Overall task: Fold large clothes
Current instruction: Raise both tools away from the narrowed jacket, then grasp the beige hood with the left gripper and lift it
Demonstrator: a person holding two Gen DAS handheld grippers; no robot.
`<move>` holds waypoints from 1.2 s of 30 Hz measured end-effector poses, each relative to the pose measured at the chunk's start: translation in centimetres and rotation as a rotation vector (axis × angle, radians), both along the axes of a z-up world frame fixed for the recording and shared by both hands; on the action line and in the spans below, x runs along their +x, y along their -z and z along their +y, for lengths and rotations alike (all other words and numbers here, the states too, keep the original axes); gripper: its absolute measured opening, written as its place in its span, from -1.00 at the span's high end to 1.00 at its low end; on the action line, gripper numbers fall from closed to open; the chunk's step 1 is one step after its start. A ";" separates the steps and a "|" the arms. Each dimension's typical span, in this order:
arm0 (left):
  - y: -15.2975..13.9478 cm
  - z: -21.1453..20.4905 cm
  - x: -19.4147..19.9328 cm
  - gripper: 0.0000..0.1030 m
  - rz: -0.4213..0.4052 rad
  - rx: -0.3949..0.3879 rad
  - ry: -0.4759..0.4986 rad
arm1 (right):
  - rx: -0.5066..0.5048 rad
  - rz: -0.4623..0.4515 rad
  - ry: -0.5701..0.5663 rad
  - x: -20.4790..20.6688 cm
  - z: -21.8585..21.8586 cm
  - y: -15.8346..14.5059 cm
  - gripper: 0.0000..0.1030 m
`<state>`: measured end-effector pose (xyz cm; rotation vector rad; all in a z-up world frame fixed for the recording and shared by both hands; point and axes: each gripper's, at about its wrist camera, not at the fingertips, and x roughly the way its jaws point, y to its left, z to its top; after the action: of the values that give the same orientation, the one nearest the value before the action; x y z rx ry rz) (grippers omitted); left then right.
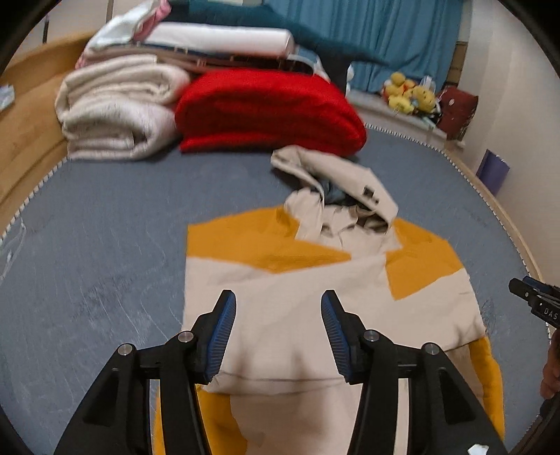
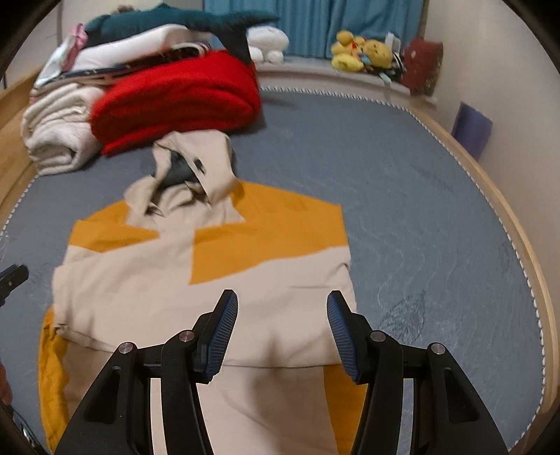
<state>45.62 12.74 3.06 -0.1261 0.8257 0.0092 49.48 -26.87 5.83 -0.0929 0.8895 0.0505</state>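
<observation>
A beige and mustard-yellow hoodie [image 1: 297, 297] lies on the grey-blue bed [image 1: 105, 262], its sides folded inward and its hood [image 1: 336, 182] crumpled at the far end. My left gripper [image 1: 278, 304] is open and empty, hovering over the hoodie's lower middle. The hoodie also shows in the right wrist view [image 2: 196, 290]. My right gripper [image 2: 281, 304] is open and empty over the hoodie's lower right part. The right gripper's tip shows at the right edge of the left wrist view [image 1: 535, 297]. The left gripper's tip shows at the left edge of the right wrist view [image 2: 12, 276].
A folded red blanket [image 1: 269, 108], a rolled cream blanket [image 1: 119, 108] and a stack of folded linens [image 1: 217, 38] sit at the bed's far end. Plush toys [image 1: 409, 92] rest on a ledge by a blue curtain [image 1: 367, 31]. A purple box [image 2: 470, 129] stands by the wall.
</observation>
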 end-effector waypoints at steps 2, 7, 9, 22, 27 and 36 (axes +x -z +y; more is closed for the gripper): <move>-0.9 -0.1 0.1 0.08 -0.016 0.007 -0.002 | -0.005 -0.020 -0.019 -0.2 0.1 -1.0 -0.06; -3.7 0.0 3.0 0.08 -0.015 0.001 -0.028 | 0.001 -0.054 -0.041 -0.1 -0.3 -2.4 -0.05; -4.3 -0.3 5.0 0.08 0.005 0.004 -0.013 | 0.003 -0.057 -0.033 0.0 -0.7 -2.6 -0.05; 2.2 0.3 27.6 0.82 0.135 0.065 0.007 | 0.051 -0.021 0.030 2.1 -3.3 -1.6 -0.05; 5.5 1.4 33.9 0.81 0.165 -0.010 0.002 | 0.048 0.009 0.035 3.2 -3.9 -0.2 0.27; 11.2 3.0 42.5 0.39 0.243 -0.126 -0.044 | 0.022 0.060 0.064 4.9 -5.1 2.6 0.27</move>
<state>88.13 15.74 -8.18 -0.2656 1.0658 0.0147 54.35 -31.95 3.24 -0.0422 0.9515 0.0031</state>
